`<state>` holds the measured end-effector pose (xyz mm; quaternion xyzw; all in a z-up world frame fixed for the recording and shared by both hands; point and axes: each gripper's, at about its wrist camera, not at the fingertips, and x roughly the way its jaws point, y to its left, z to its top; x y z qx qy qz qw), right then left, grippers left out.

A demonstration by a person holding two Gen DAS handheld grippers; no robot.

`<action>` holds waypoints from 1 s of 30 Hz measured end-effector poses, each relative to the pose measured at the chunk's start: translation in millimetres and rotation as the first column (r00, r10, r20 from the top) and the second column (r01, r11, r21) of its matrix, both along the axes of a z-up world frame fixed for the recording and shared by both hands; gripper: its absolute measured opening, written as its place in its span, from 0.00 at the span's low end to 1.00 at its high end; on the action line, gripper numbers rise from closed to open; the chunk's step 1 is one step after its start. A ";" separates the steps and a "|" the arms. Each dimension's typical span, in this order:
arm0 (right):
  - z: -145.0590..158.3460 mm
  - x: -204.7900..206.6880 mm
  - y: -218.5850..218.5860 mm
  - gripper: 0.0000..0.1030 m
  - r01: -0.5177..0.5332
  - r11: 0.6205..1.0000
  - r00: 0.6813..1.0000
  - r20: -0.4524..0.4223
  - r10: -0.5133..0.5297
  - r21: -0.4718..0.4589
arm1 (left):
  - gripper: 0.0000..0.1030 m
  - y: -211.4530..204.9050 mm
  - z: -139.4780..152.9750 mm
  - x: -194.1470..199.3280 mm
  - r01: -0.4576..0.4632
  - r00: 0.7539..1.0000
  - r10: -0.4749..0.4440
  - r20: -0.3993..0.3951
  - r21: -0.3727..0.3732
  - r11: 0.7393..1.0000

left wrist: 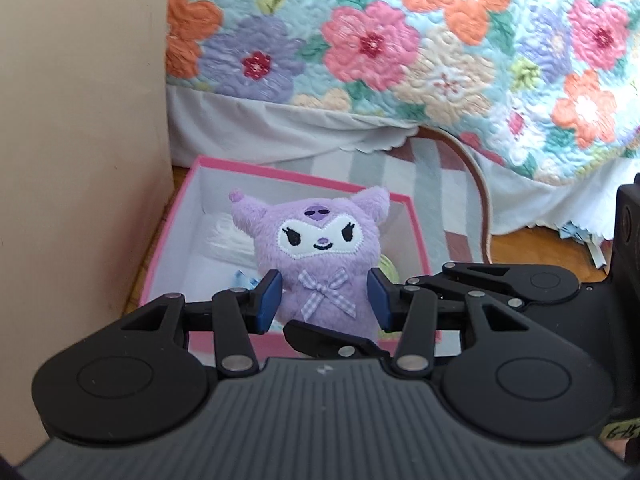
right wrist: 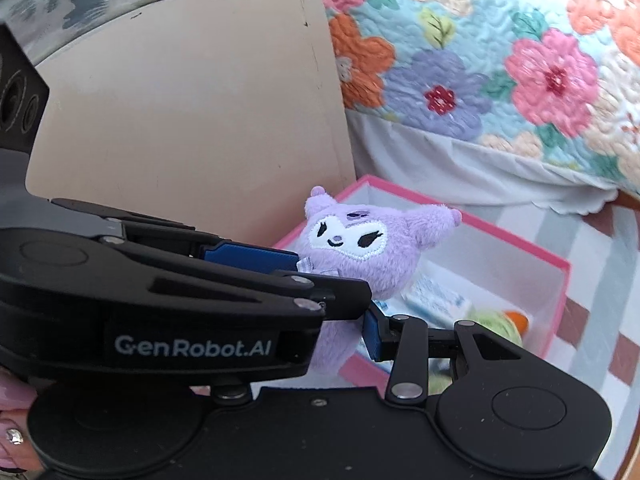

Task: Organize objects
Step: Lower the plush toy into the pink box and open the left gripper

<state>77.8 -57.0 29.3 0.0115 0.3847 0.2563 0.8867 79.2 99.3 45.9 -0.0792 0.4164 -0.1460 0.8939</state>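
Above pink box (left wrist: 416,236), clamped purple plush (left wrist: 320,248)

Fuzzy lilac plush toy (left wrist: 320,256) (gingham bow) — matt cardboard box (left wrist: 280,176), quilted cotton bedspread (left wrist: 400,40).

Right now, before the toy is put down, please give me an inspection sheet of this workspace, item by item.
Surface: wooden floor, partly covered by a striped rug.
Job's things: purple plush toy, upright, held in front of the open pink box.
Clutter: a white packet and a green and orange item lie inside the box.
Grippers: left gripper, jaws closed on the toy's two sides. Right gripper, one pad against the toy's lower body, the other pad hidden behind the left gripper.
Cables: nothing seen.
Surroundings: floral quilt hanging over the bed's edge; beige panel beside the box.
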 end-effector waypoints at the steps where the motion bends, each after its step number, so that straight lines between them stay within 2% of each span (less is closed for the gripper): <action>1: -1.6 6.3 1.4 0.45 -0.001 1.000 1.000 -0.003 0.001 0.010 | 0.44 2.6 -0.8 6.0 -0.004 1.000 0.004 -0.003 0.004 1.000; 8: -22.8 44.7 5.1 0.45 0.003 0.998 1.000 -0.017 -0.003 0.056 | 0.43 17.9 -23.4 45.0 0.006 1.000 -0.005 -0.022 0.030 1.000; 11: -35.1 59.9 8.0 0.45 0.013 0.997 0.999 -0.050 -0.009 0.076 | 0.43 26.4 -39.2 58.8 0.006 0.999 -0.005 -0.040 0.025 1.000; 15: -50.3 70.5 19.9 0.45 -0.008 0.998 0.998 -0.068 0.013 0.070 | 0.42 30.9 -52.8 67.1 -0.011 0.998 0.014 -0.055 0.056 0.998; 21: -74.1 81.2 18.1 0.45 0.006 0.993 0.994 -0.112 0.007 0.117 | 0.40 38.3 -75.8 77.4 -0.023 0.995 0.027 -0.093 0.046 0.999; 30: -99.0 91.2 17.4 0.44 0.009 0.991 0.989 -0.151 0.011 0.132 | 0.40 34.0 -101.3 87.3 -0.029 0.989 0.040 -0.145 0.079 0.996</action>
